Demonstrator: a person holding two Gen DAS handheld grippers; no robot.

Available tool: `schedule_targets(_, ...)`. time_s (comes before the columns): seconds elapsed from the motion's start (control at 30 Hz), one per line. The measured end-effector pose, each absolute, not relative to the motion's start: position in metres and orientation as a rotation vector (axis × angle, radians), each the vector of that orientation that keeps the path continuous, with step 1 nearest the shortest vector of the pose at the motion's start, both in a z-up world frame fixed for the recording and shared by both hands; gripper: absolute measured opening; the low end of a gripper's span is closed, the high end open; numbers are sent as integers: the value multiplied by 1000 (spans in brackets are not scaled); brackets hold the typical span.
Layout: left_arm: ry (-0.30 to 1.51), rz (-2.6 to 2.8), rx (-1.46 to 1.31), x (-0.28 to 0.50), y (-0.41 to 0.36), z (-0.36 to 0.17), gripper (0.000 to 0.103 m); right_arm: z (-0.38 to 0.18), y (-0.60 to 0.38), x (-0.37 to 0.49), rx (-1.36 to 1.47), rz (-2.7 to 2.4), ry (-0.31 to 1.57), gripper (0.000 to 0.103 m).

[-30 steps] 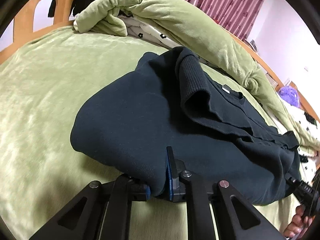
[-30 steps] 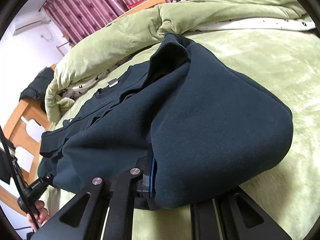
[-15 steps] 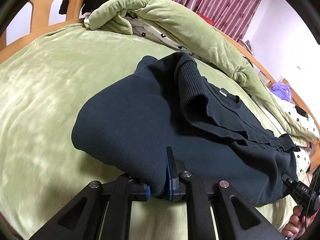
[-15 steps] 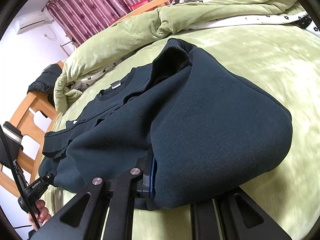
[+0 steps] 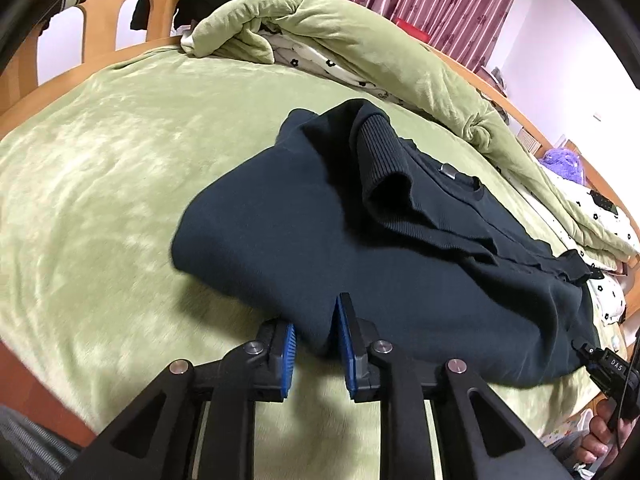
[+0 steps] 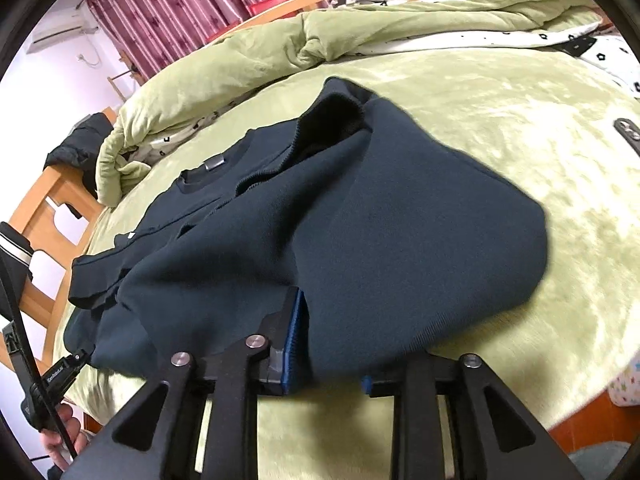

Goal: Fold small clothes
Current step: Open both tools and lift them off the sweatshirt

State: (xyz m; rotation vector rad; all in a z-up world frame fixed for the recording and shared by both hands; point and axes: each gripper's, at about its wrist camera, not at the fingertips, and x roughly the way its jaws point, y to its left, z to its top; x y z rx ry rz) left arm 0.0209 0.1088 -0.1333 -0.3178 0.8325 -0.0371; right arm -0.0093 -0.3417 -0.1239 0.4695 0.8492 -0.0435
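A dark navy sweatshirt [image 5: 328,240] lies folded over on the green bed cover, its ribbed cuff [image 5: 376,156] turned up on top. It also shows in the right wrist view [image 6: 400,240]. My left gripper [image 5: 316,344] has its jaws parted, with the near folded edge of the sweatshirt still between the blue pads. My right gripper [image 6: 328,356] is spread wide, with the sweatshirt's near edge lying loosely over the gap between its pads; the right pad is mostly hidden under the cloth.
A rolled green quilt [image 5: 360,52] with a white flowered lining runs along the far side of the bed. The green bed cover [image 5: 100,184] spreads left of the sweatshirt. A wooden bed frame [image 5: 112,20] stands behind. The bed's near edge is just below both grippers.
Both grippers have opened and let go of the sweatshirt's folded edge. Both have drawn back toward the bed's near edge. The sweatshirt has settled flatter on the bed.
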Motion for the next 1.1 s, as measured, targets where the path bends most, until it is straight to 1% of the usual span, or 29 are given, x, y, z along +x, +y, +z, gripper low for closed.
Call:
schedule_targets(0.03, 834, -31, -310, 17, 109, -132, 26, -122, -342, -14, 469, -50, 847, 27)
schedule_targets(0.07, 837, -23, -297, 11, 109, -129, 28, -119, -344, -22, 465, -61, 845, 30)
schedule_targets(0.1, 835, -20, -291, 7, 110, -126, 34, -117, -345, -25, 463, -68, 843, 35)
schedule_targets(0.13, 829, -23, -292, 2, 110, -123, 44, -114, -347, -31, 459, -77, 839, 38)
schedule_targets(0.17, 815, -30, -296, -4, 111, -119, 50, -111, -348, -36, 451, -85, 830, 41)
schedule_targets(0.2, 803, -31, -296, -7, 111, -116, 63, -108, -349, -42, 434, -100, 820, 45)
schedule_targets(0.23, 788, -33, -293, -10, 111, -112, 67, -104, -349, -46, 416, -114, 815, 47)
schedule_targets(0.3, 758, -30, -268, -16, 109, -101, 69, -94, -348, -53, 363, -148, 793, 55)
schedule_targets(0.33, 753, -26, -254, -16, 107, -97, 71, -87, -346, -56, 334, -161, 777, 57)
schedule_targets(0.4, 746, -29, -232, -18, 102, -88, 72, -74, -343, -61, 284, -172, 743, 61)
schedule_targets(0.47, 743, -32, -223, -18, 99, -80, 78, -61, -341, -64, 264, -172, 707, 61)
schedule_targets(0.6, 741, -27, -229, -17, 94, -62, 79, -39, -338, -67, 265, -158, 650, 61)
schedule_targets(0.73, 721, -21, -260, -6, 96, -45, 79, -19, -331, -52, 250, -151, 671, 61)
schedule_targets(0.83, 737, -34, -307, 10, 101, -40, 77, -1, -325, -37, 245, -145, 651, 61)
schedule_targets(0.87, 749, -47, -336, 18, 104, -38, 77, 4, -322, -31, 245, -136, 651, 59)
schedule_targets(0.9, 762, -58, -364, 27, 107, -36, 75, 9, -320, -23, 248, -120, 654, 53)
schedule_targets(0.97, 770, -71, -377, 44, 108, -30, 69, 20, -315, -4, 256, -86, 661, 47)
schedule_targets(1.1, 754, -87, -320, 80, 103, -20, 69, 34, -301, 30, 236, -37, 640, 47)
